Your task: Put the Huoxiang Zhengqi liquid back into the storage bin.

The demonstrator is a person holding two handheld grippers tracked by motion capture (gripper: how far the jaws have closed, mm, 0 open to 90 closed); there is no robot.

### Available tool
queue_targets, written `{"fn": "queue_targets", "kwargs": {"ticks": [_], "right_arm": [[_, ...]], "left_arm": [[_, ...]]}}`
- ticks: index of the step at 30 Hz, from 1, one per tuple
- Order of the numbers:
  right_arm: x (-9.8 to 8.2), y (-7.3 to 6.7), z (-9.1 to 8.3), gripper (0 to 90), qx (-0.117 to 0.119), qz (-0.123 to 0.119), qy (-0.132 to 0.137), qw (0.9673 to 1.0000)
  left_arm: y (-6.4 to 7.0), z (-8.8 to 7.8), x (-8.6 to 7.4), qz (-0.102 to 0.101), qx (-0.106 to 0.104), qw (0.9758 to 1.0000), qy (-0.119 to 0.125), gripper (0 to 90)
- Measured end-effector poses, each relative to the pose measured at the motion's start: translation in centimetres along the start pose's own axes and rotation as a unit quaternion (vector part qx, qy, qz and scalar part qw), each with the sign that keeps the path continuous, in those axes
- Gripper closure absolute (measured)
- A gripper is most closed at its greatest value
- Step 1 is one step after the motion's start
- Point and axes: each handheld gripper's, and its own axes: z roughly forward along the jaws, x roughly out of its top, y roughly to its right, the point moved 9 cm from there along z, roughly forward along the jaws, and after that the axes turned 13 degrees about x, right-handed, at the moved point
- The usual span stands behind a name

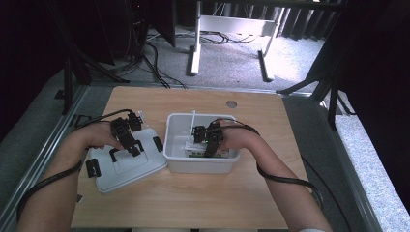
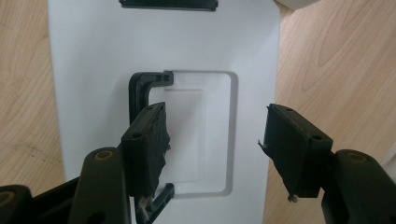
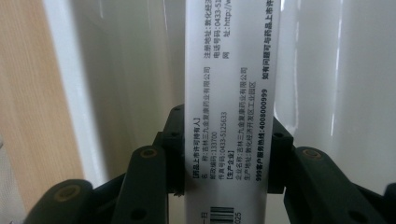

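**One box in the tub, one lid lying beside it**

On the wooden bench (image 1: 193, 203) there are two big white things: one open plastic tub (image 1: 200, 162) at the middle of the high view, and one flat lid (image 1: 126, 169) lying just left of it, its edge touching or nearly touching the tub wall. The lid carries three black fittings: two side clips and one handle (image 2: 140, 93) at a recessed panel in its middle.

Two hands come up from the bottom edge, each with a pair of tongs and a black cable. The left tongs (image 1: 129, 145) sit over the lid; in the left gripper view (image 2: 212, 147) their jaws stand apart, released, one pad resting by the handle's bar, the other out over the lid's right edge, gripping nothing.

The right tongs (image 1: 211, 145) reach down inside the tub. In the right gripper view (image 3: 227, 163) they are clenched on one narrow white box (image 3: 231, 93) printed with black text and a barcode, a jaw pressed to each side, the tub's white walls around it. The box's green-edged face (image 1: 205, 154) shows low in the tub from above.
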Motion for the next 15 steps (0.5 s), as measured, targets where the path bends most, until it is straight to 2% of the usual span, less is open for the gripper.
{"fn": "queue_targets", "kwargs": {"ticks": [6,15], "right_arm": [[0.0,0.2,0.8,61.9,0.005,-0.004,-0.002,1.0],[-0.6,0.9,1.6,61.5,0.005,0.004,-0.008,0.9999]], "left_arm": [[0.0,0.0,0.1,-0.001,0.0,1.0,0.002,40.0],[0.0,0.0,0.0,0.003,-0.001,1.0,0.0,40.0]]}}
